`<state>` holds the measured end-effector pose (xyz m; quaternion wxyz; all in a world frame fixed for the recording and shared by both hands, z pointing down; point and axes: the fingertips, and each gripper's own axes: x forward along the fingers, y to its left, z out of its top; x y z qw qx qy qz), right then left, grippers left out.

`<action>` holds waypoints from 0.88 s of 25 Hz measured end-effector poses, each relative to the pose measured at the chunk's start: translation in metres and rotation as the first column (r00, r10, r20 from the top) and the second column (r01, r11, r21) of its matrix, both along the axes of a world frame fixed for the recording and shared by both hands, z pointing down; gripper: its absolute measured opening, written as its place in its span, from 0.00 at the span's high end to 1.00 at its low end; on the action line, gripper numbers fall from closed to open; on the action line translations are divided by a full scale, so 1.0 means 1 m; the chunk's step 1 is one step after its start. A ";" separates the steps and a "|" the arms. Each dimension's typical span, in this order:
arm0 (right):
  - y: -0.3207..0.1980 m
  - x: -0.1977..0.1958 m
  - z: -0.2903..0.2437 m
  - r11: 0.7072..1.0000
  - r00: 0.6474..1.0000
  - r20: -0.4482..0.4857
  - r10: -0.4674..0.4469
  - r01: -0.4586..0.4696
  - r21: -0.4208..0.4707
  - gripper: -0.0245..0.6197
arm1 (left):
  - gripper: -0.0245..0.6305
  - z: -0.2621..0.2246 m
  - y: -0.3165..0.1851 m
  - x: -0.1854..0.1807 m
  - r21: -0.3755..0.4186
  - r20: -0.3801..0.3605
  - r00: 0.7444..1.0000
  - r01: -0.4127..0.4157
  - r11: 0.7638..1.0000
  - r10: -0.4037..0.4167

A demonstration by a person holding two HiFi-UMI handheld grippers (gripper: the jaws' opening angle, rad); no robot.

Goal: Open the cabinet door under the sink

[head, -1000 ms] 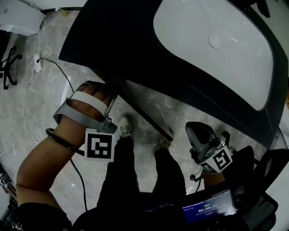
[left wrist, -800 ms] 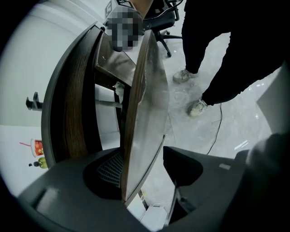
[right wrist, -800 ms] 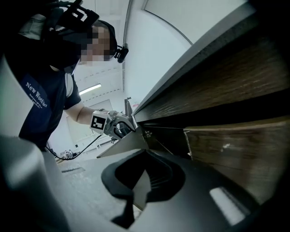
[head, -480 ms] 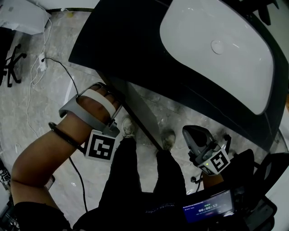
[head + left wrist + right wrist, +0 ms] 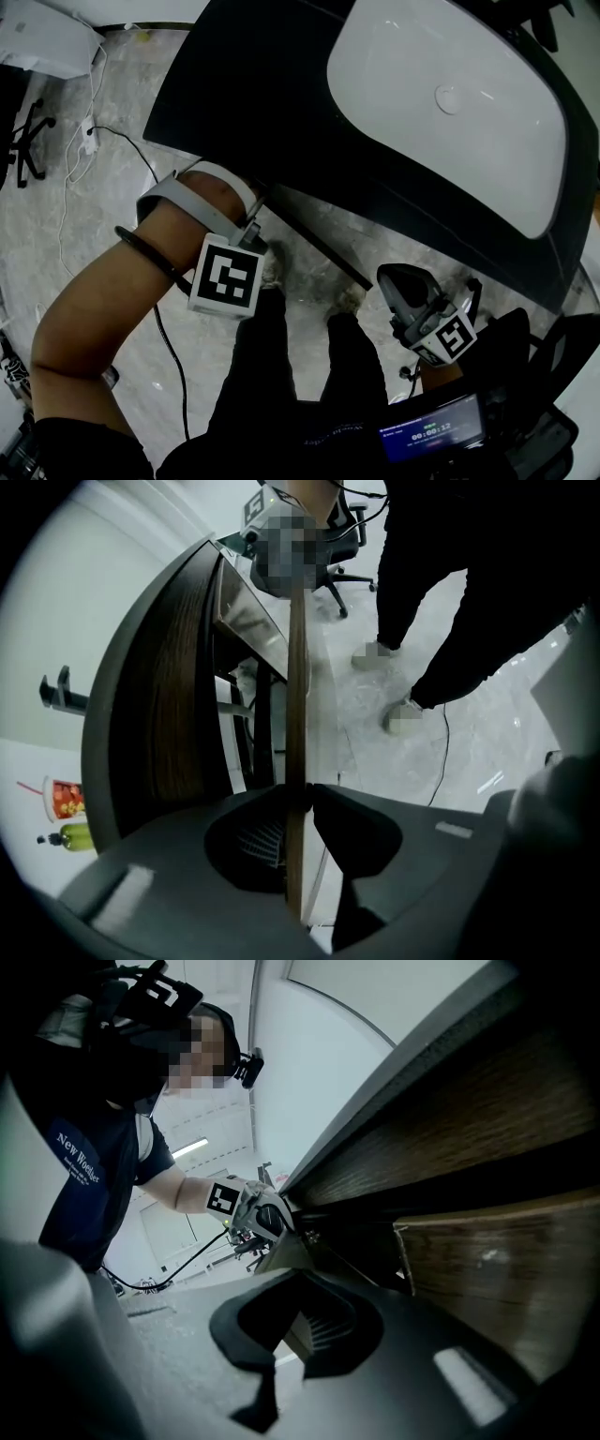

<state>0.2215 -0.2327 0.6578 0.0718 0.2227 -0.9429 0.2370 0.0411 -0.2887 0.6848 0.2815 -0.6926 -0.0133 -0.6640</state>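
Head view, counter: glossy black countertop with a white oval basin; the cabinet sits under its near rim.
Head view, door: the thin brown wooden cabinet door shows as a dark sliver angling out from under the rim, already off flush.
Head view, left gripper: tucked under the rim at the sliver's upper-left end; the fingertips are hidden from here.
Head view, right gripper: low by the person's right leg, well apart from the door and touching nothing.
Left gripper view, grip: the jaws have just been closing and now pinch the door's free edge, with the ridged pads against its two faces.
Left gripper view, axis: the edge runs straight away from the fingers, top to bottom of the view (long axis in line with the jaws' gap). The dark cabinet interior lies left of it and the floor right.
Right gripper view, jaws: drawn together with nothing between them. The left gripper is seen beyond, at the door.
Judgement, next move: the left hand alone has the door, and the swing likely goes outward toward the floor side, away from the cabinet.
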 end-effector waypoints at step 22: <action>0.001 -0.013 -0.006 1.000 1.000 -0.002 -0.017 0.017 0.021 0.96 | 0.81 0.000 0.051 -0.039 -0.020 0.102 0.988 -0.111 0.994 0.113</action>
